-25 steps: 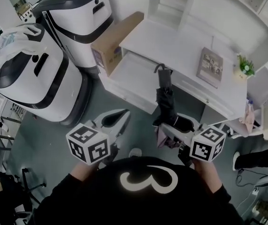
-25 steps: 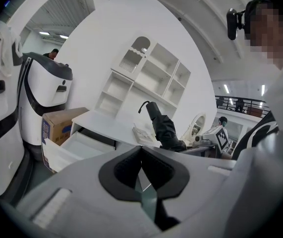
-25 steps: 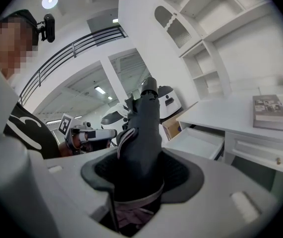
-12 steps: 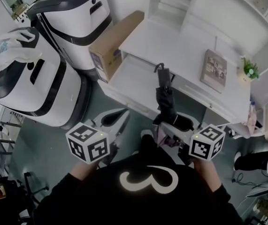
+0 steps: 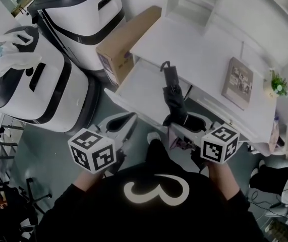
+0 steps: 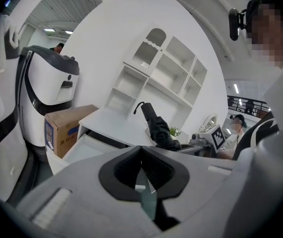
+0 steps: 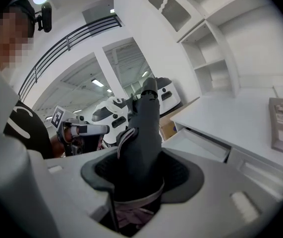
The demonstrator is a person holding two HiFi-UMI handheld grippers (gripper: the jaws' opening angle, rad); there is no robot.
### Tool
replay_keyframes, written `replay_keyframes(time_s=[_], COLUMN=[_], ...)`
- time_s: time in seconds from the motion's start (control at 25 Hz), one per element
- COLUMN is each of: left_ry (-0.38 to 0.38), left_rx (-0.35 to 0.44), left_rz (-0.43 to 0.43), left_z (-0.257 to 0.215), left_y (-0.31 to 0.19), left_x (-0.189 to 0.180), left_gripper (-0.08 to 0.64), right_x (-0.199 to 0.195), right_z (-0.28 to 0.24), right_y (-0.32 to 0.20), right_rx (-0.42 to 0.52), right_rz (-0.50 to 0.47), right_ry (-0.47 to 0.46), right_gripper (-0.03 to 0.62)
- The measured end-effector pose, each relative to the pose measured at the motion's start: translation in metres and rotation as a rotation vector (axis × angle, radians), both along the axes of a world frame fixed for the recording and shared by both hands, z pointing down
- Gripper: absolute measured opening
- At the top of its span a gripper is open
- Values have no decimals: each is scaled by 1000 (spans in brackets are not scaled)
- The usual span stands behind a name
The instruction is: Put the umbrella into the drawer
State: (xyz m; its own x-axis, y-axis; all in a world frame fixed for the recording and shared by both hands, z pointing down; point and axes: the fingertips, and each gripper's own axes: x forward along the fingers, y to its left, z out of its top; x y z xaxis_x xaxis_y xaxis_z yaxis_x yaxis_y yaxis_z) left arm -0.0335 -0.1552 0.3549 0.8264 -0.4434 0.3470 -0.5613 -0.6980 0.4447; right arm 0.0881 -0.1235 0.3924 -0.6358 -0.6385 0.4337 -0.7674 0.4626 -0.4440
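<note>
The umbrella is a black folding one, collapsed and wrapped tight, its fabric bunched in soft folds. It is clamped by its lower end between the jaws of the right gripper. From there it slants up and away, and the stubby handle end, with a thin black loop, points toward the white tabletop.

The drawer is white and shallow, pulled out from under the tabletop edge. Its pale floor is bare. From the head view the umbrella hangs over the drawer's right part, seemingly clear of it, though contact is hard to judge.
</note>
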Motion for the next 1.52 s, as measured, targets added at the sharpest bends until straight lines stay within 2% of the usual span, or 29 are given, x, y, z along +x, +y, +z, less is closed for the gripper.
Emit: replay_keyframes(time_s=[0.48, 0.72, 1.28, 1.52], left_ry=[-9, -19, -47, -71], left_rx=[-50, -71, -150, -176], left_rz=[-92, -149, -236, -259], left_z=[23, 36, 70, 85], left_y=[-77, -112, -140, -149], left_x=[3, -9, -29, -42], left_gripper=[9, 9, 9, 9], right_x=[9, 7, -12, -17], right_z=[52, 91, 200, 246], right_y=[-96, -130, -168, -178], right_rx=[-88, -149, -336, -377], right_rz=[-110, -171, -311, -364], right_ry=[125, 204, 344, 449], right_gripper=[225, 225, 225, 225])
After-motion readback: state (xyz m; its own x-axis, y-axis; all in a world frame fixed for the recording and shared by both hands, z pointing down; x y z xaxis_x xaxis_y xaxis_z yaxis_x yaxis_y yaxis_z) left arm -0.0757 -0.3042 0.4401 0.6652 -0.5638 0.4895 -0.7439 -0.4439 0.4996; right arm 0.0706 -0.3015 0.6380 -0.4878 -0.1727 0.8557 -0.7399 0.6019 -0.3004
